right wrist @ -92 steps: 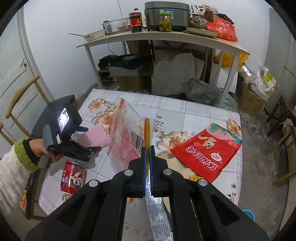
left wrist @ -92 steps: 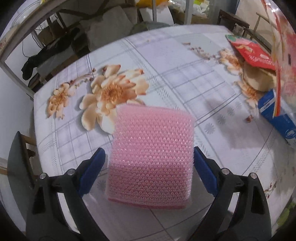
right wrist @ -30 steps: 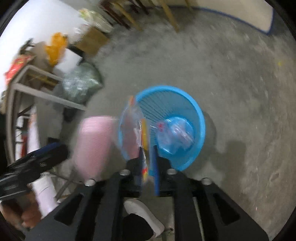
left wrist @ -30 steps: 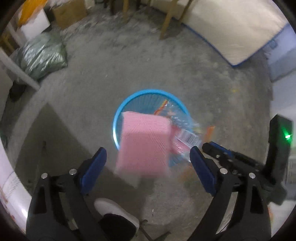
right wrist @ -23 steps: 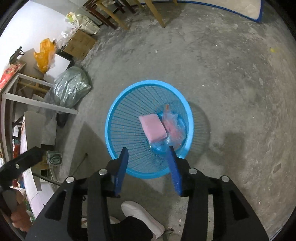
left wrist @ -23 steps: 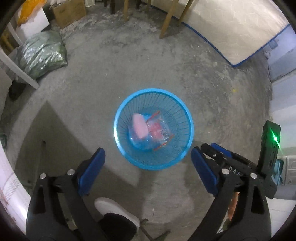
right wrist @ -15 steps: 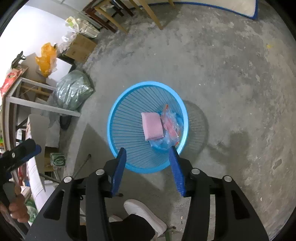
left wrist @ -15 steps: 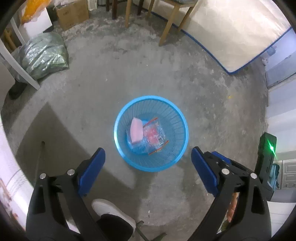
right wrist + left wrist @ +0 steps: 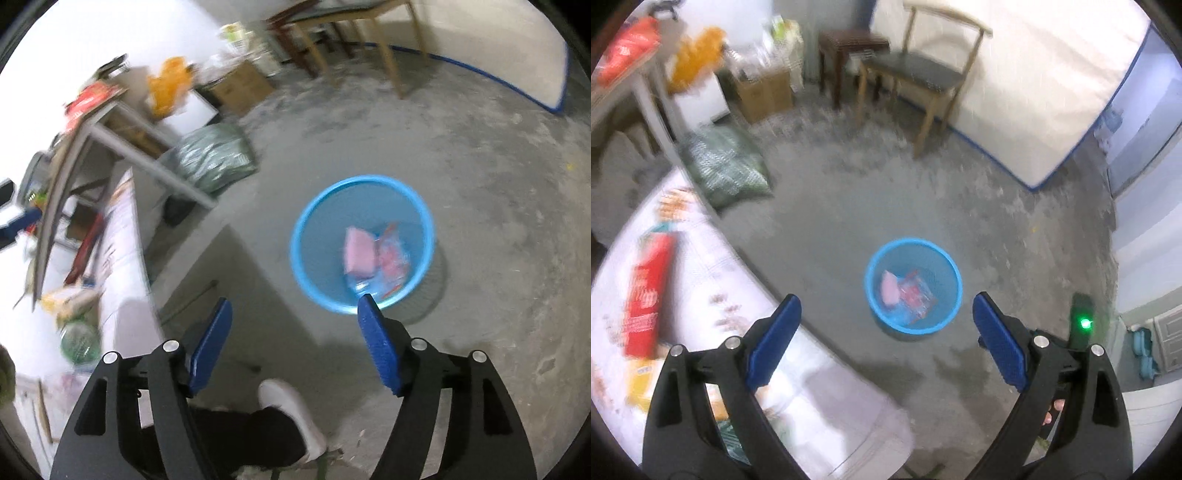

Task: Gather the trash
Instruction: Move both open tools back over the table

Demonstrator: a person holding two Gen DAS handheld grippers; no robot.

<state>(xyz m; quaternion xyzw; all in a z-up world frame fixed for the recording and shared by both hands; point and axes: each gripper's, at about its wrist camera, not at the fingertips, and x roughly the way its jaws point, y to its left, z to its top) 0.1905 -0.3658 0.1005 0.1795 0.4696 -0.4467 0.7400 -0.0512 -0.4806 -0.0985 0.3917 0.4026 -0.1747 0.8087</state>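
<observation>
Left of the blue bin (image 9: 913, 286), on the table (image 9: 820, 398): red packet (image 9: 646, 295), blurry, likely light, crinkly, slippery; best pinched at one edge. In the bin: pink sponge (image 9: 890, 288), soft. Left gripper (image 9: 886, 336) wide, empty. Right gripper (image 9: 295, 343) just been opening, nothing between.

Chair (image 9: 923, 70): a wooden frame with a dark seat is seen at top centre of the left view.
Mattress (image 9: 1045, 85): stood on edge at upper right, white with blue trim.
Cardboard box (image 9: 764, 92): set on the floor at upper left.
Green sack (image 9: 210, 158): laid on the concrete floor (image 9: 498, 192), left of centre.
Shoe (image 9: 291, 417): white, seen at bottom centre.
</observation>
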